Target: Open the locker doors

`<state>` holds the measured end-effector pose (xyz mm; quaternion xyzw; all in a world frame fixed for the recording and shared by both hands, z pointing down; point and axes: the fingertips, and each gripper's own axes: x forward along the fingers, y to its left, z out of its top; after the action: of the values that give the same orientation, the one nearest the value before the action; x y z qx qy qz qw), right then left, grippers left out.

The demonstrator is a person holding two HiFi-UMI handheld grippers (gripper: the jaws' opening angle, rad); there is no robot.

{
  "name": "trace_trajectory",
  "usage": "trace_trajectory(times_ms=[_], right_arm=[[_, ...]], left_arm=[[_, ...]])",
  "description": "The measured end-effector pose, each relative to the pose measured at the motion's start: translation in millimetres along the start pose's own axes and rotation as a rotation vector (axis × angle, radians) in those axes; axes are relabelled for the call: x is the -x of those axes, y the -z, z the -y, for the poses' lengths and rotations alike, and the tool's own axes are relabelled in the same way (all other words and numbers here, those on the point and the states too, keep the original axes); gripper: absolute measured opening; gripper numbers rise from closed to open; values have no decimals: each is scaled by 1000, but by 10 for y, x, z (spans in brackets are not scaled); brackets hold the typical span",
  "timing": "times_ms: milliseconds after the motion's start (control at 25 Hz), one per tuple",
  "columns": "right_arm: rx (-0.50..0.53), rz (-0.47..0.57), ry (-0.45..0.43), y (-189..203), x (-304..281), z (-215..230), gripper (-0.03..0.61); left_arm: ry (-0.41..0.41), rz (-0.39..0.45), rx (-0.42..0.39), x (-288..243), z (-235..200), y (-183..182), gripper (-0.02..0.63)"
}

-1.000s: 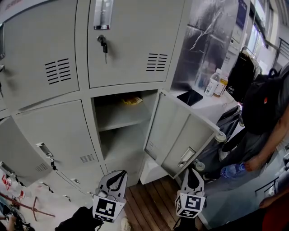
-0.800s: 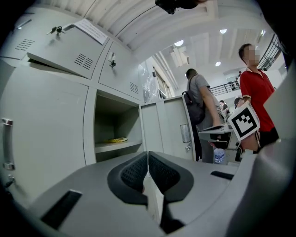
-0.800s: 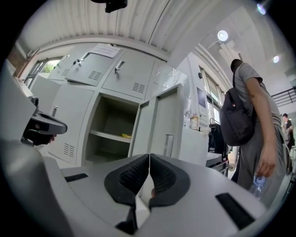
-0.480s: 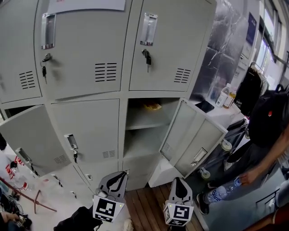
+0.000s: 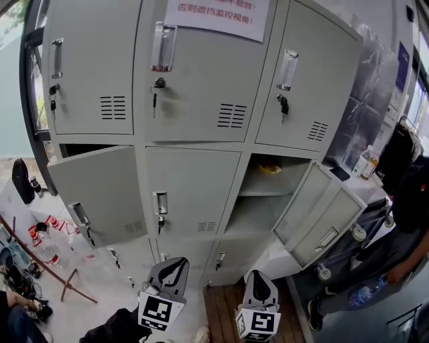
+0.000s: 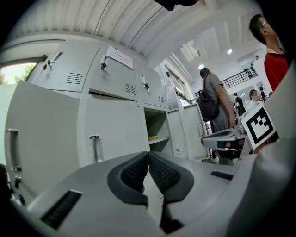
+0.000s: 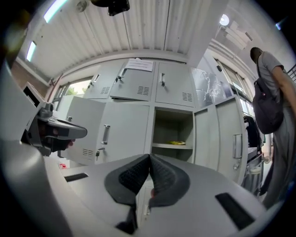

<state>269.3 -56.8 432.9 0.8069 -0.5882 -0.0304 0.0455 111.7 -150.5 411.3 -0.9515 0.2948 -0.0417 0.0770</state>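
A bank of grey lockers (image 5: 201, 87) fills the head view. In the middle row the left door (image 5: 100, 197) hangs ajar, and the centre door (image 5: 194, 181) is closed, with a handle (image 5: 160, 203) and a key under it. The right compartment (image 5: 265, 201) stands open, its door (image 5: 320, 216) swung out to the right, and something yellow (image 5: 270, 167) lies on its shelf. My left gripper (image 5: 174, 264) and right gripper (image 5: 260, 278) are low in front of the lockers, apart from them. The left gripper (image 6: 148, 163) and the right gripper (image 7: 149, 164) are both shut and empty.
A paper sign (image 5: 214, 15) is stuck to the top centre door. A person (image 5: 402, 221) stands at the right beside a counter with bottles (image 5: 365, 161). Bottles and a red frame (image 5: 47, 251) lie on the floor at the left. Wooden boards (image 5: 218, 311) lie below the grippers.
Both grippers and the head view have swept left along the locker front; the ajar left door and the top row now show in full. Both pairs of jaws stay shut.
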Motion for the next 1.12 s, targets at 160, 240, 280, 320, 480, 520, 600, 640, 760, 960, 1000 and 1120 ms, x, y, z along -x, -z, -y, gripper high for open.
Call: trace_trajectory(times_ms=[160,240,280,320,480,520,600,640,760,960,1000,1120], right_arm=[[13,12,-69,-3,23,-465,17],[17,17,-104,-4,39,-671,17],[16,19,-118,-2,46,-767,17],[15,19,-131,2,54,-860,17],[16,22,-177,28,96,-1173,17],[19,23,-187,30,98,-1231,17],[23,22,-200,25,91,-1314,17],[24,21,-202,17,84,-1337,17],[30,19,-208,-5,56,-1367,17],[32,14,-216,6,-6,-1385,17],[33,12,-219,11,-22,-1392,17],[33,11,-231,16,-85,-1410,17]], left_arm=[[-58,-12,-1,361,-264,81,26],[-82,-16,1,529,-372,116,26],[-94,-17,2,606,-425,135,26],[-105,-20,3,678,-476,158,26],[-142,-34,7,908,-627,261,26],[-149,-36,9,947,-660,274,26],[-159,-37,12,1000,-718,277,26],[-162,-35,13,1013,-741,270,26],[-167,-32,20,1018,-792,251,26],[-173,-40,30,967,-839,276,26],[-175,-36,36,958,-851,271,26],[-189,-26,44,920,-897,257,26]])
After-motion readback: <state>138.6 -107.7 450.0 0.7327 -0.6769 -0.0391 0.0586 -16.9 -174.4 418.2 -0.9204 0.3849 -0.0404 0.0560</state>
